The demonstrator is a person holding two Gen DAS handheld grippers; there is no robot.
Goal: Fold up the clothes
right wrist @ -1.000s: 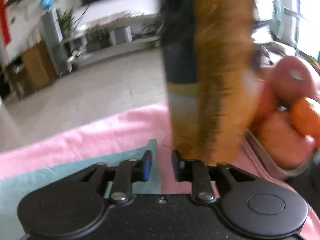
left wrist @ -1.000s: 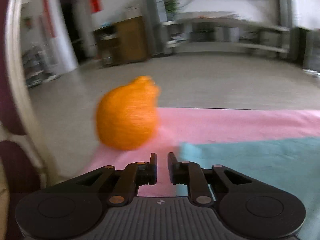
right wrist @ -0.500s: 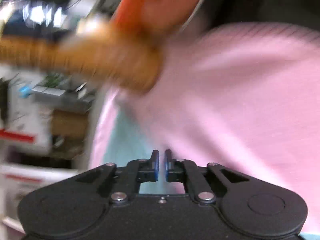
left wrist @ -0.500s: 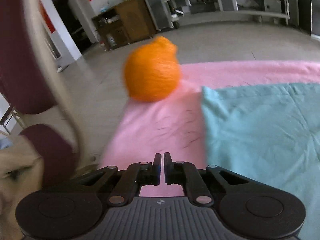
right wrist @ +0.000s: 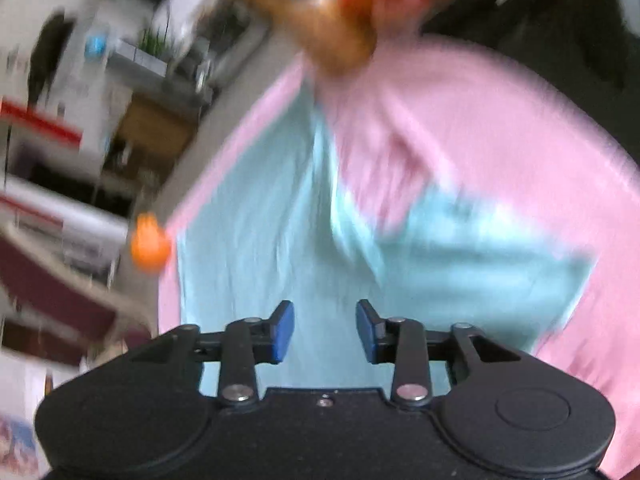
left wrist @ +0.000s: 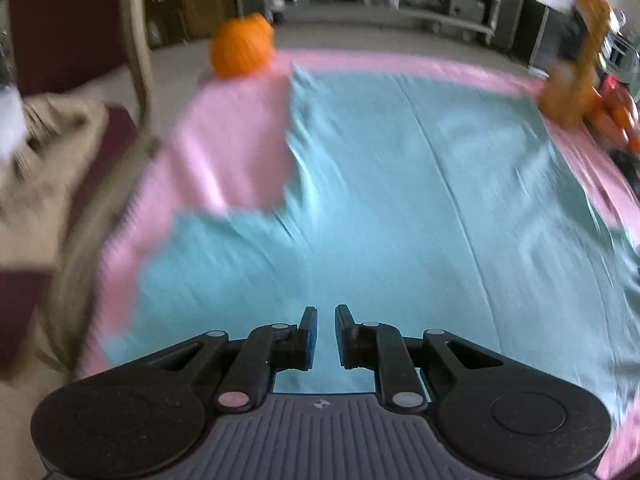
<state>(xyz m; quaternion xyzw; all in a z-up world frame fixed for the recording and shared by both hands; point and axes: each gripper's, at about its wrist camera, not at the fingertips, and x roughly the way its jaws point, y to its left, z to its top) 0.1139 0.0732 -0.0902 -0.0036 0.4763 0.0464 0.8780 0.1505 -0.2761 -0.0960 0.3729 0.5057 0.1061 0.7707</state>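
Teal garment (left wrist: 400,208) lies spread flat on the pink cloth (left wrist: 224,152), filling the centre and right of the left wrist frame, one sleeve reaching lower left; left gripper (left wrist: 322,334) sits at bottom centre over the fabric, fingers parted by a narrow gap, nothing between them; right gripper (right wrist: 325,330) likewise over the teal cloth, fingers wider apart, empty. Orange pumpkin-shaped object (left wrist: 242,45) upper left at the pink edge; brown plush toy (left wrist: 576,76) upper right; both views blurred.
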